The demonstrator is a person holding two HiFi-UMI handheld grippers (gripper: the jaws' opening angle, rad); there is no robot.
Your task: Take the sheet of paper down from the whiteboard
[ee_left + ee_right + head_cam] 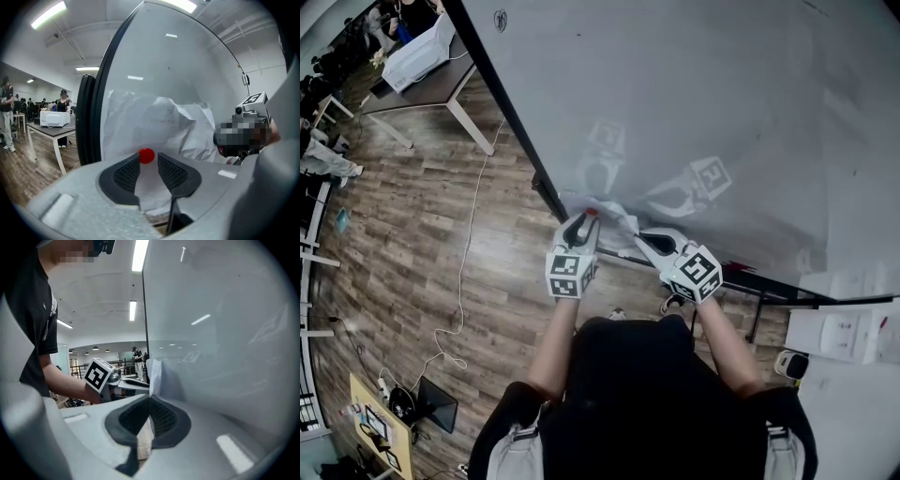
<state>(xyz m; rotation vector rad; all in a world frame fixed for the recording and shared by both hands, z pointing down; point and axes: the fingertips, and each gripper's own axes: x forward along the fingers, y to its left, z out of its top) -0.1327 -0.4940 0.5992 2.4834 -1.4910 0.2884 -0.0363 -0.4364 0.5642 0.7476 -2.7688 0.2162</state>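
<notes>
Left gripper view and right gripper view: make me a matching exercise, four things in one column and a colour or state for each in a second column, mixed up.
Column one:
1. left gripper
2. right gripper
3. magnet
4. sheet of paper

Column two:
A. white and crumpled
B. jaws apart
C. red and round
D. jaws shut on the paper's edge

Pairs: 1-B, 2-D, 3-C, 4-A
</notes>
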